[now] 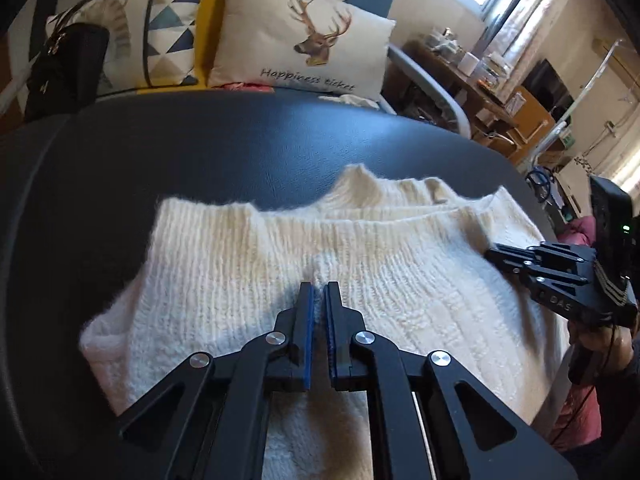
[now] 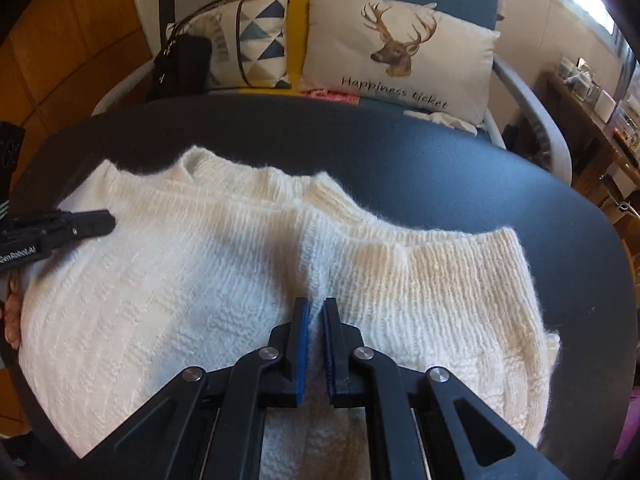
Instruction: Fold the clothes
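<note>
1. Beyond the dark table (image 1: 168,152): a sofa carrying a deer cushion (image 1: 304,36) printed "Happiness ticket", a triangle-patterned cushion (image 1: 168,28) and a black handbag (image 1: 64,68); a cluttered wooden desk (image 1: 472,76) off to the right.
2. Nothing lying on top of the sweater (image 1: 248,256) apart from the two claws.
3. Cream, fuzzy, ribbed knit, spread flat across the near half of the table, ribbed edge facing the sofa, folded layers overlapping there.
4. Left claw (image 1: 319,288) low over the sweater's near-left part, blue pads nearly together, a ridge of knit pinched between them.
5. Right claw (image 2: 313,304) likewise on the near-right part, jaws almost closed on a pinch of knit.
</note>
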{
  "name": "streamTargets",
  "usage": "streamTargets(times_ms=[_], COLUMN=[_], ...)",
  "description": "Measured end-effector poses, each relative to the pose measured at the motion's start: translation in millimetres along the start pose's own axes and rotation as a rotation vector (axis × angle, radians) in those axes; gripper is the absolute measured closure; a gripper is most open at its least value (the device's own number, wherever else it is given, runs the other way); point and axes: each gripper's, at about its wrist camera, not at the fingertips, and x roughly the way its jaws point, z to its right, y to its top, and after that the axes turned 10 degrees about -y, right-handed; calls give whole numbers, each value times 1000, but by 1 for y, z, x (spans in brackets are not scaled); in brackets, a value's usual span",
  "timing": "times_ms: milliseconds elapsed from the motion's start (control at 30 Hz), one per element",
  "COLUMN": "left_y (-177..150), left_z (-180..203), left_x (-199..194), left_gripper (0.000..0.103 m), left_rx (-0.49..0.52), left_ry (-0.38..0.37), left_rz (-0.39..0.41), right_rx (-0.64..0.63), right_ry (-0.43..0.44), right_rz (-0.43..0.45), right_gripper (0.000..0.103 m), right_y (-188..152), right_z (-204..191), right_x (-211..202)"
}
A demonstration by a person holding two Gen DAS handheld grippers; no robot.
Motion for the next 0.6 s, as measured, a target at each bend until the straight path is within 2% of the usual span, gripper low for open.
streamTargets(times_ms=[67, 100, 167, 233, 300, 367, 433, 467, 500, 600], left_y=[0, -3, -7, -12, -16, -16, -15, -14, -13, -13], left_z=[1, 3, 9, 15, 29, 31, 30, 29, 26, 17], left_x=[-8, -16, -35, -47, -44, -29, -11, -2, 3, -1], left_gripper=[94, 90, 90, 89, 89, 89, 89, 89, 88, 93], left_rx=[-25, -30, -29, -7, 53, 73, 82, 87, 84, 36], left_ry=[-17, -10, 10, -30, -46, -5, 47, 73, 110, 150], left_rz=[5, 31, 90, 127, 108, 70, 28, 8, 9, 38], right_rx=[-7, 0, 33, 59, 67, 68, 61, 59, 72, 109], right_ry=[25, 42, 76, 92, 90, 116, 66, 42, 38, 37], right_rz=[-7, 5, 30, 51, 54, 41, 25, 18, 21, 48], right_gripper=[88, 84, 84, 83, 83, 83, 84, 89, 97, 98], right_y=[1, 1, -3, -8, -10, -9, -1, 2, 4, 9], right_z=[1, 4, 12, 19, 22, 18, 10, 6, 4, 7], right_x=[-7, -14, -26, -33, -31, -18, -4, 2, 4, 1])
